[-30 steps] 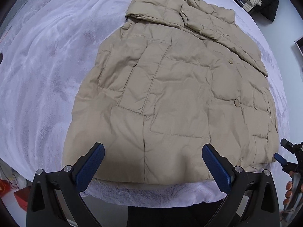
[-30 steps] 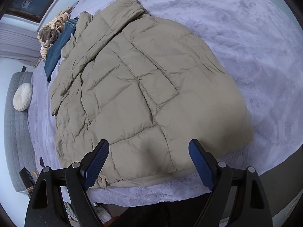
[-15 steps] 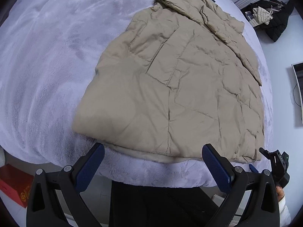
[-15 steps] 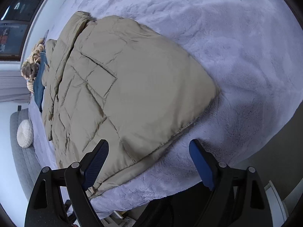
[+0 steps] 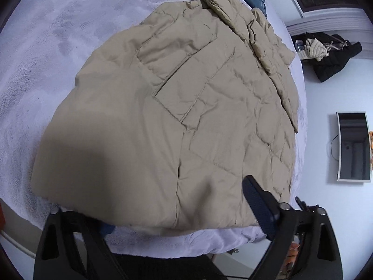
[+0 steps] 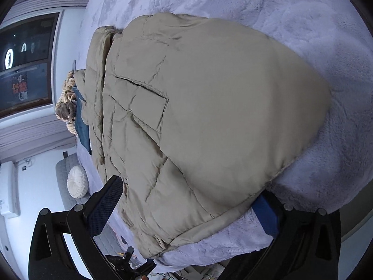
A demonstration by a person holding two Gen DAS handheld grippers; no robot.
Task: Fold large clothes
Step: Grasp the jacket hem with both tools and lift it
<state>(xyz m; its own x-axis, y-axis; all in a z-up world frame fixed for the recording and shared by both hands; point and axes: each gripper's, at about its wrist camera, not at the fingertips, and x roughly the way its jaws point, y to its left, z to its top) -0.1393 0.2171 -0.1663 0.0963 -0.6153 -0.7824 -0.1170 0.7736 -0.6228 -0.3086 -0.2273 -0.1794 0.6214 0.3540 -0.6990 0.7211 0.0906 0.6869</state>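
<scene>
i've got the beige quilted puffer jacket (image 5: pixel 177 107) flat on the lilac plush bedspread (image 5: pixel 46 46), long axis toward 12 o'clock. left gripper (image 5: pixel 181 210) has been closing, right gripper (image 6: pixel 186 207) opening; both straddle hem corners, neither clamped.

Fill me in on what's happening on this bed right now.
A person holding a gripper in each hand is folding a tan puffer jacket spread on a lavender fleece blanket. Both grippers are at the jacket's near hem. The left gripper has one finger tucked under the hem and one on top, its jaws just closing around it. The right gripper straddles the other corner the same way, jaws just opened wide, not yet pinching. Nothing is lifted yet.
</scene>
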